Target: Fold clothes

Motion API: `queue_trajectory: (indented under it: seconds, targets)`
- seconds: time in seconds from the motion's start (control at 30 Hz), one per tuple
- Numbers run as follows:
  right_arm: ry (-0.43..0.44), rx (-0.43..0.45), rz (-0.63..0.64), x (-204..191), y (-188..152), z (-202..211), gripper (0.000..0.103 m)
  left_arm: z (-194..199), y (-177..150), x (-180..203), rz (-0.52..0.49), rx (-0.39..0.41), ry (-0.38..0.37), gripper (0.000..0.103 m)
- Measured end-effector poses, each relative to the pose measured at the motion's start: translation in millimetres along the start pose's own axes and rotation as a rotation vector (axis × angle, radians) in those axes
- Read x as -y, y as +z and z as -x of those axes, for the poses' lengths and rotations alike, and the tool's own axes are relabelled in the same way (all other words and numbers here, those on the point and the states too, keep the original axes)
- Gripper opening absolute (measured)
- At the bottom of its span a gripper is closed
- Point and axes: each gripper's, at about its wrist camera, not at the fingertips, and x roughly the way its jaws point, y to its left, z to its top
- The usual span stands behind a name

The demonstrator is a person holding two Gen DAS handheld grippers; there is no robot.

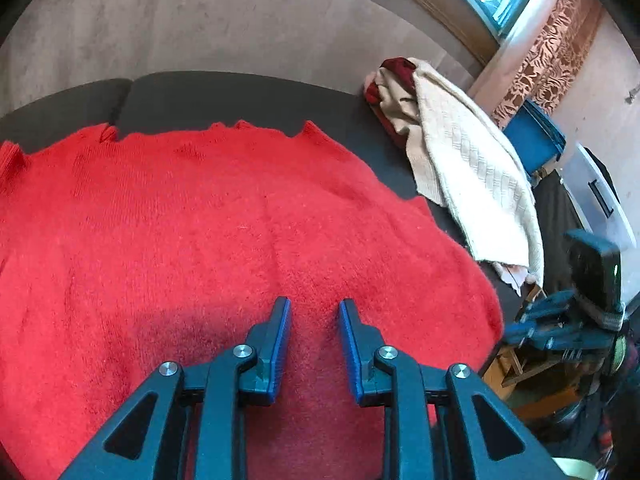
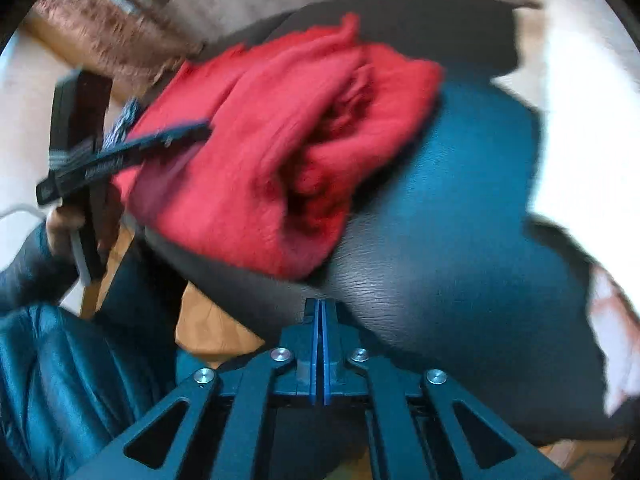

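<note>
Left gripper (image 1: 315,308): spread above red knit sweater (image 1: 224,216) | right gripper (image 2: 321,308): pressed together, empty, over dark table (image 2: 460,240)

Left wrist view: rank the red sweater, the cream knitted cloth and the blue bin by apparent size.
1. red sweater, nearest the camera, so enlarged
2. cream knitted cloth
3. blue bin, farther off and partly hidden
</note>
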Motion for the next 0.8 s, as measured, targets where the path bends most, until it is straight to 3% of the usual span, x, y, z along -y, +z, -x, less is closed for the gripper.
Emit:
queue_trajectory:
  seconds: [0.07, 0.17, 0.2, 0.23, 0.3, 0.4, 0.53, 0.73, 0.8]
  targets:
    - [-0.034, 0.056, -0.039, 5.3, 5.4, 20.0, 0.008, 1.1, -1.6, -0.7, 0.003, 0.008, -0.007, 0.024]
    - [0.017, 0.211, -0.044, -8.3, 25.0, 54.7, 0.011, 3.4, 0.2, -2.2, 0.040, 0.019, -0.026, 0.024]
    - [0.036, 0.263, -0.046, -13.1, 31.6, 66.3, 0.022, 5.2, 0.8, -2.3, 0.043, 0.020, -0.031, 0.024]
    - [0.075, 0.299, -0.032, -24.4, 42.1, 68.7, 0.046, 9.9, 1.1, -3.5, 0.033, 0.030, -0.018, 0.024]
    - [0.125, 0.317, 0.016, -53.2, 63.0, 55.9, 0.075, 18.3, 1.2, -5.7, 0.007, 0.057, 0.021, 0.024]
    - [0.110, 0.277, 0.089, -92.9, 97.8, 15.5, 0.075, 38.2, 5.8, -20.8, -0.080, 0.118, 0.162, 0.024]
    - [0.114, 0.310, 0.075, -87.0, 108.1, -15.3, 0.074, 50.1, 24.7, -50.4, -0.147, 0.143, 0.284, 0.024]
    - [0.122, 0.365, 0.050, -75.7, 122.2, -60.5, 0.084, 39.1, 66.7, -101.7, -0.127, 0.105, 0.224, 0.026]
    - [0.124, 0.383, 0.042, -71.9, 126.8, -75.6, 0.099, 25.9, 79.0, -108.4, -0.154, 0.076, 0.201, 0.028]
